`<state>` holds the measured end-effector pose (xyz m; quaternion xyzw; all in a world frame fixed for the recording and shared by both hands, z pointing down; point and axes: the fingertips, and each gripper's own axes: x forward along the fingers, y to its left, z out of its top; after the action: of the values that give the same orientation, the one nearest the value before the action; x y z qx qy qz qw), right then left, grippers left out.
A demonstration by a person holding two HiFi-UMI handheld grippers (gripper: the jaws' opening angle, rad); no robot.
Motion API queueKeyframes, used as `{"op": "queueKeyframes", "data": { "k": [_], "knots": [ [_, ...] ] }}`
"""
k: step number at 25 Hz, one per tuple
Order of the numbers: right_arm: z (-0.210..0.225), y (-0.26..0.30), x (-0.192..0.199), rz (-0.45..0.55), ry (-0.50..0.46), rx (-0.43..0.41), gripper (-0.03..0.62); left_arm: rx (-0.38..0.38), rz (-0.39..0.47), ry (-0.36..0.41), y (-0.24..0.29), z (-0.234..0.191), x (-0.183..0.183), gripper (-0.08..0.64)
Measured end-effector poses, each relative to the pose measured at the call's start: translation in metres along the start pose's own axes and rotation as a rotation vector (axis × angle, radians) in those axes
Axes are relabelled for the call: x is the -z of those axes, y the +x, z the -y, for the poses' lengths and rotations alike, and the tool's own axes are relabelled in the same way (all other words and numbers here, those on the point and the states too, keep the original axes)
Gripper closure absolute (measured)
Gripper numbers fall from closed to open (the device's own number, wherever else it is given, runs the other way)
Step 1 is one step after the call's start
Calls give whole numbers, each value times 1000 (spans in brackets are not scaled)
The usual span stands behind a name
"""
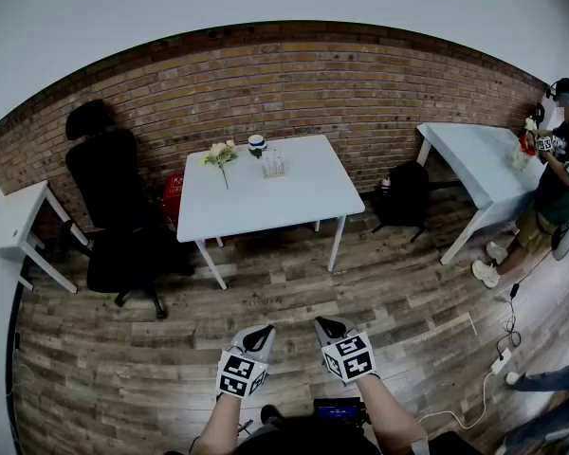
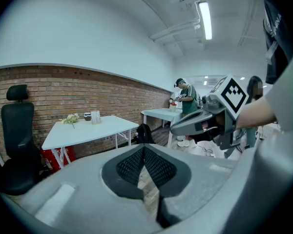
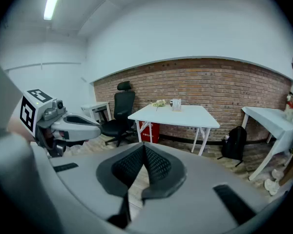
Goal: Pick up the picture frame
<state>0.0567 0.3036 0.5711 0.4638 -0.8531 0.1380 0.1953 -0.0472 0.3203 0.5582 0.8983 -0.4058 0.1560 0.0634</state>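
The picture frame is a small pale upright thing at the back of the white table, beside a bunch of pale flowers and a small cup. It also shows far off in the left gripper view as the frame and in the right gripper view as the frame. My left gripper and right gripper hang side by side over the wooden floor, well short of the table. Both are shut and empty: the left gripper and the right gripper hold their pads together.
A black office chair stands left of the table, with a red box behind it and a small white table at the far left. A black backpack, a second white table and a person are on the right. Cables lie on the floor.
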Motion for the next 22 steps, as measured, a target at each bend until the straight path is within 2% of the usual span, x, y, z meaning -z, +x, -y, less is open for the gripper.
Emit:
{"op": "queueKeyframes", "data": {
  "k": [22],
  "knots": [
    [7,-1,-6,4,13,-17,584,-18,-4,-5,6,-2,-4,548]
  ]
}}
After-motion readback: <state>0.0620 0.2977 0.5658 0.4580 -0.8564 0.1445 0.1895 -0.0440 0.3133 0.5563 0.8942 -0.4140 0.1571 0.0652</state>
